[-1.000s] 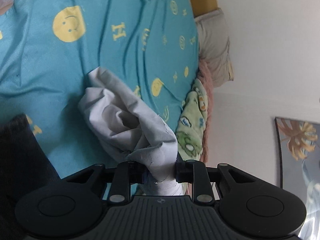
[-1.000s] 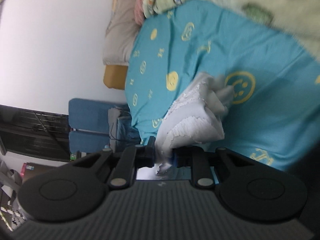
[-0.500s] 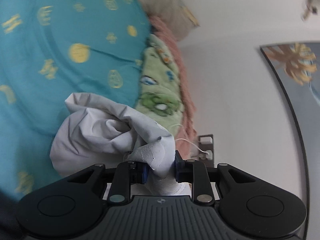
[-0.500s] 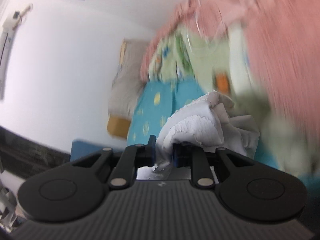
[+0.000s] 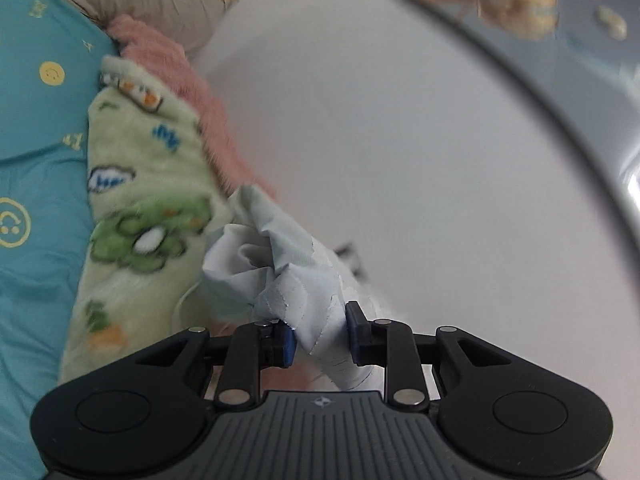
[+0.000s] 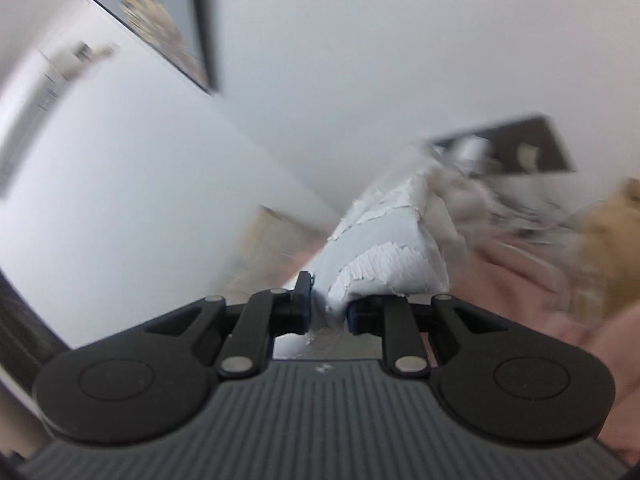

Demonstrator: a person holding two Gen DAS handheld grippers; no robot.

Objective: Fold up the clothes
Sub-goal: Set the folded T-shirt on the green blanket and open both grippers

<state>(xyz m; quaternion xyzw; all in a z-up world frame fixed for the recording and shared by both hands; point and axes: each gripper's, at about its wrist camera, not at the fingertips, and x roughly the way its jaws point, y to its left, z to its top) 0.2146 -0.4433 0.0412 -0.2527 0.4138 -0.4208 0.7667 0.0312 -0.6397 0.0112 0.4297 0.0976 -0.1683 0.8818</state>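
Both grippers have swung from over the bed (image 5: 36, 128) toward the wall, carrying the pale garment (image 5: 280, 280).
Left gripper (image 5: 320, 340) and right gripper (image 6: 328, 314) fingers pinch it, bunched aloft beside the bed; folding not begun.

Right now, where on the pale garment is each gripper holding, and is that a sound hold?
Probably sound: the left gripper pinches a bunched hem of the pale garment from below; the right gripper clamps a crumpled edge.
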